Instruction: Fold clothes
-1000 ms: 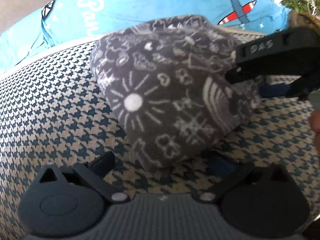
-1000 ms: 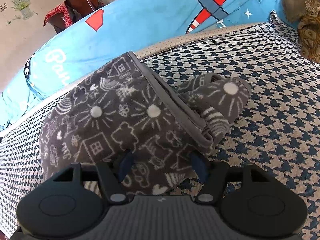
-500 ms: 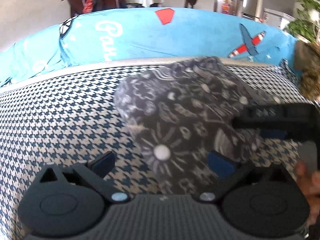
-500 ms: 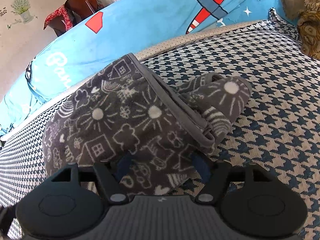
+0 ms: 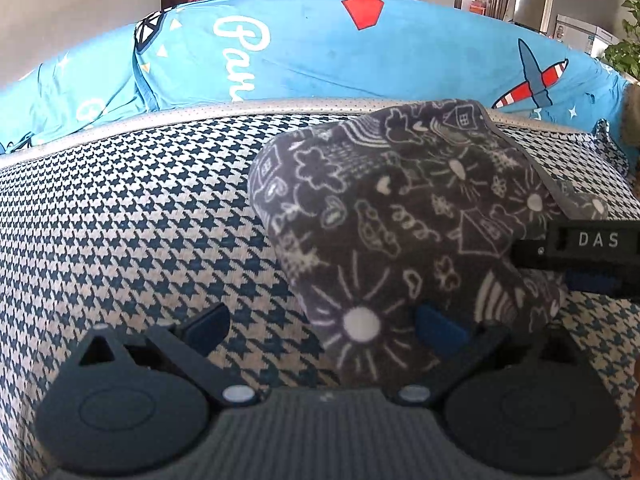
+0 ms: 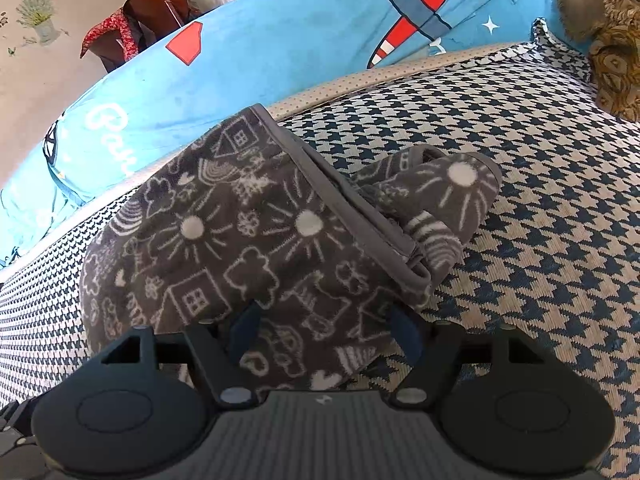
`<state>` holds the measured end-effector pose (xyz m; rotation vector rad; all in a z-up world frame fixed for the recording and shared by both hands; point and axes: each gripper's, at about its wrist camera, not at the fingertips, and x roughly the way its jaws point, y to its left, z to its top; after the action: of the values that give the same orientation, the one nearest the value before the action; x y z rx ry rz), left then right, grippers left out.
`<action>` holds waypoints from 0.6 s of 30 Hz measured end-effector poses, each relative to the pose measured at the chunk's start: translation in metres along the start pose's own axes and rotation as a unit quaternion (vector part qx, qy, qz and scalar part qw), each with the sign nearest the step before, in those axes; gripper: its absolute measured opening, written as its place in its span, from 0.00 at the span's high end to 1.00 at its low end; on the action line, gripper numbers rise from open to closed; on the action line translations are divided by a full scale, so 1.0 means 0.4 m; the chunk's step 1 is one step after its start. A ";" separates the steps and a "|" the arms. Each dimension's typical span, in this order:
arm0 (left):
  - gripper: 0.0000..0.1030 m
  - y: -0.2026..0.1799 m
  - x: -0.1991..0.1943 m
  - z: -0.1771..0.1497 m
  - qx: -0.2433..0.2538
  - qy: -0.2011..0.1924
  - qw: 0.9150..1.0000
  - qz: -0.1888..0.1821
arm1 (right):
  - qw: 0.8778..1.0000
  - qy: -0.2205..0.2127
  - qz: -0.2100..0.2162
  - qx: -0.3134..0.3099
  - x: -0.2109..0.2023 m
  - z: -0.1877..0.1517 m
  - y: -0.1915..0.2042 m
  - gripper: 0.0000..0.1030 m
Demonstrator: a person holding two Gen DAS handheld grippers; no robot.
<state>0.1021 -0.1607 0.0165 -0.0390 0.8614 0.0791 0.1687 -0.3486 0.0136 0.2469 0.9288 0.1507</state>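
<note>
Right gripper (image 6: 324,330): your jaws stand apart, and the near edge of the grey doodle-print garment (image 6: 248,248) lies between the two blue pads (image 6: 404,330). The pads sit at the cloth, but I cannot tell whether they press on it. It reads as spread, not clamped.

Left gripper (image 5: 320,326): your jaws are spread wide. The right-hand blue pad (image 5: 438,330) touches or overlaps the garment's near corner. The left-hand pad (image 5: 208,322) is over bare cushion, well clear of the garment. Nothing is pinched.

Other tool seen from the left wrist: your right gripper (image 5: 588,256) shows at the garment's right side as a black bar lettered DAS, with a blue pad just below it at the cloth.

Garment: it lies on the houndstooth cushion (image 6: 540,220) as a bunched, roughly folded bundle. In the right wrist view a bound grey hem runs diagonally across its top. A rolled part pokes out beyond that hem on the right.

Cushion: it carries the garment. Its far edge, just past the garment, is a pale dotted band.

Blue cover (image 5: 312,52): it stands behind the garment, beyond the cushion's far edge, printed with a red-and-white plane, a red shape and white script.

Brown patterned cloth (image 6: 612,40): it sits well to the right of the garment, at the cushion's far corner.

Room beyond: a wooden chair (image 6: 156,12) draped in red fabric stands behind the blue cover, far from the garment.
</note>
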 end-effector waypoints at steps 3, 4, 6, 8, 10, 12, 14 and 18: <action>0.00 -0.004 0.006 -0.004 0.006 -0.002 1.000 0.003 | 1.000 0.000 -0.005 0.000 0.001 -0.001 0.003 0.28; 0.00 -0.006 0.007 -0.006 0.008 -0.003 1.000 0.005 | 1.000 0.000 -0.006 0.000 0.001 -0.001 0.004 0.28; 0.00 -0.008 0.009 -0.009 0.012 -0.005 1.000 0.007 | 1.000 0.000 -0.009 0.000 0.002 -0.002 0.005 0.27; 0.00 -0.008 0.012 -0.009 0.012 -0.005 1.000 0.007 | 0.999 0.011 -0.013 0.027 0.013 -0.001 -0.015 0.12; 0.00 -0.006 0.016 -0.009 0.010 -0.003 1.000 0.005 | 0.998 0.023 -0.018 0.055 0.023 0.000 -0.035 0.03; 0.00 -0.001 0.019 -0.008 0.006 0.000 1.000 0.000 | 0.997 0.028 -0.020 0.066 0.028 0.000 -0.044 0.03; 0.00 0.002 0.022 -0.008 0.003 0.001 1.000 -0.002 | 0.997 0.028 -0.021 0.062 0.026 0.000 -0.043 0.03; 0.00 0.001 0.023 -0.010 0.004 -0.001 1.000 -0.001 | 0.997 0.026 -0.026 0.061 0.026 -0.001 -0.040 0.03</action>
<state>0.1048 -0.1600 0.0070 -0.0313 0.8599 0.0738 0.1748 -0.3617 0.0009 0.3330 0.9975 0.0523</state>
